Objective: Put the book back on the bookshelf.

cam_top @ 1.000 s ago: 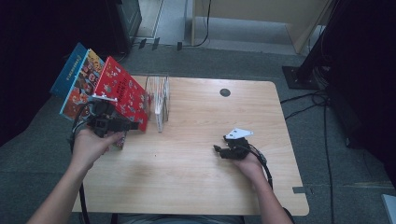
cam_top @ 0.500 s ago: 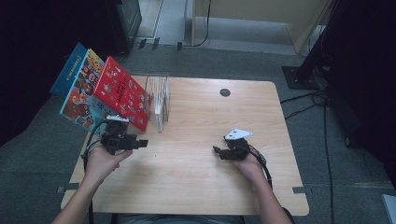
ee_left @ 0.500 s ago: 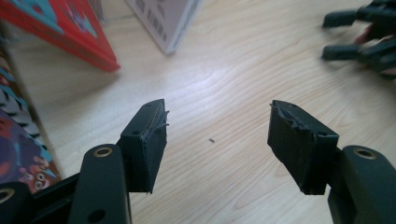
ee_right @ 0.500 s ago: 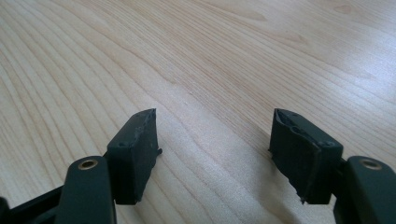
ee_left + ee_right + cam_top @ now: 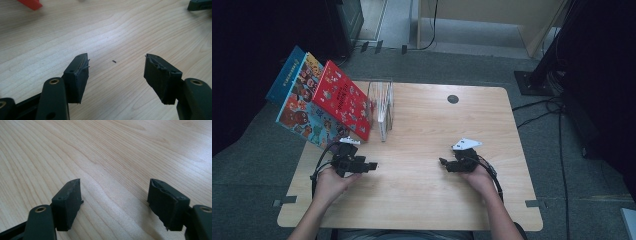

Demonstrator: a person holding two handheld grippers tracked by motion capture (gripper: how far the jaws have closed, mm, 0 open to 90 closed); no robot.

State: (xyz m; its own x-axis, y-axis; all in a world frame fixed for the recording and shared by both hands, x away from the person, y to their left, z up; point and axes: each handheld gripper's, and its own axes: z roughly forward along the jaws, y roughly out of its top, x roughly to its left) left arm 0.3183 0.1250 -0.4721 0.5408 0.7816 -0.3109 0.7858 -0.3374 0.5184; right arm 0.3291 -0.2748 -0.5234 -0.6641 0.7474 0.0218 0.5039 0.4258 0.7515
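My left gripper [image 5: 371, 165] is open and empty, held low over the near-left part of the wooden table [image 5: 427, 130] and pointing right. In the left gripper view its jaws [image 5: 117, 60] stand wide apart over bare wood, with a red book corner [image 5: 31, 3] at the top left. My right gripper [image 5: 443, 162] lies near the table's middle right and points left toward the other one. Its jaws [image 5: 115, 183] are open over bare wood with nothing between them.
A red book [image 5: 343, 100] and colourful books [image 5: 304, 107] lean at the table's back-left edge against a clear rack [image 5: 382, 107]. A black round cap [image 5: 453, 99] sits at the table's back. The right gripper's tip [image 5: 200, 4] appears in the left gripper view.
My left hand has come away from the books, toward the near edge and down to the table. Its jaws stay open. The right hand has not moved.
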